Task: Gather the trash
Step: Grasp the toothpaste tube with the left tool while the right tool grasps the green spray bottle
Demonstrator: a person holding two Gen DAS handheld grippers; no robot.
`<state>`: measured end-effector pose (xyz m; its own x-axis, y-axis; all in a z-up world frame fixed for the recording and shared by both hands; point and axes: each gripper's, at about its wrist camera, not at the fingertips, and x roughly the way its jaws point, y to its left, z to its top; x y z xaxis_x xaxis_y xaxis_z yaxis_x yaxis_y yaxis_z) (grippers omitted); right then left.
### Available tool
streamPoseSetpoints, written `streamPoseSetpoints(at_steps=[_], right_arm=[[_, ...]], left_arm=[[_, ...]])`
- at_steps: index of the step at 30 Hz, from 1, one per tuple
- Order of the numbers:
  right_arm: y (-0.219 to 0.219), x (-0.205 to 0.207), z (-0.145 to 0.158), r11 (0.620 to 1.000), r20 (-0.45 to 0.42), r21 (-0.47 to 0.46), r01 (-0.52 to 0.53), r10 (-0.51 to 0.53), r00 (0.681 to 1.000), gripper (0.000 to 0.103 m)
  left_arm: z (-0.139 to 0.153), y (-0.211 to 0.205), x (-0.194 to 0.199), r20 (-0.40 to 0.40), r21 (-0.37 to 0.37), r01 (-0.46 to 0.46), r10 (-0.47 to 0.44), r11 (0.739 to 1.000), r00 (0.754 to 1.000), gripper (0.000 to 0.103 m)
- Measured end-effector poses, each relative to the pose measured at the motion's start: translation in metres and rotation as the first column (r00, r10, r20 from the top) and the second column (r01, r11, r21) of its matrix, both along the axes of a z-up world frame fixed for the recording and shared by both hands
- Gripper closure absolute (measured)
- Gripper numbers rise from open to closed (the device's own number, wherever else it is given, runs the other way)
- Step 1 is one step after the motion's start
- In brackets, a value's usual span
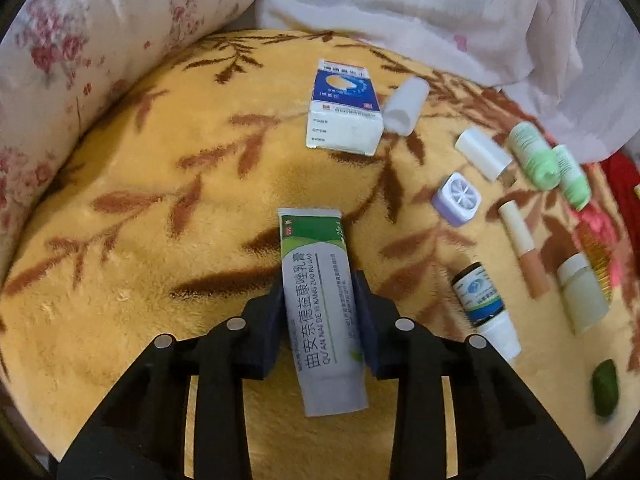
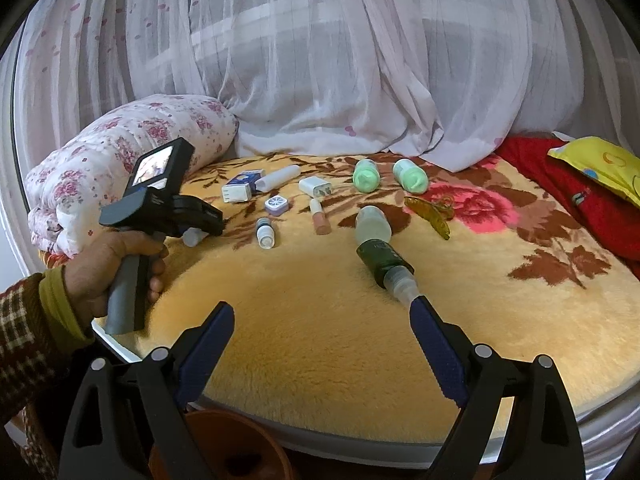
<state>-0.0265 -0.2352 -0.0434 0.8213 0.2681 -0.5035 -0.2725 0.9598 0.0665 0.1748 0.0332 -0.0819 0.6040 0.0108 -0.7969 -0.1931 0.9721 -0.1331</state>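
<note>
A bed covered by a plush yellow blanket (image 2: 320, 320) with brown leaves carries scattered litter: a blue-and-white cardboard box (image 1: 342, 110), two mint-green plastic bottles (image 2: 366, 176), a lilac square cap (image 2: 277, 204), a dark green bottle (image 2: 380, 258) and an amber hair clip (image 2: 430, 212).

Ointment tube (image 1: 322, 312) between left gripper (image 1: 322, 320) fingers (image 1: 272, 320)

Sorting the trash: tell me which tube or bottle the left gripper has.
The white-and-green ointment tube, clamped between the left gripper pads. The two mint bottles and the dropper bottle lie loose on the blanket.
</note>
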Motion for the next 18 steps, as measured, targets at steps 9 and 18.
streamPoseSetpoints(at_steps=[9,18], right_arm=[[0.000,0.049,0.003,0.992,-0.032,-0.113,0.055,-0.059,0.998,0.015],[0.010,0.122,-0.022,0.976,-0.210,-0.203,0.084,-0.127,0.969,0.032]], left_arm=[[0.028,-0.002,-0.080,0.135,0.016,0.120,-0.121,0.993,0.984,0.073],[0.034,0.000,-0.130,0.171,0.017,0.191,-0.191,0.982,0.967,0.073]])
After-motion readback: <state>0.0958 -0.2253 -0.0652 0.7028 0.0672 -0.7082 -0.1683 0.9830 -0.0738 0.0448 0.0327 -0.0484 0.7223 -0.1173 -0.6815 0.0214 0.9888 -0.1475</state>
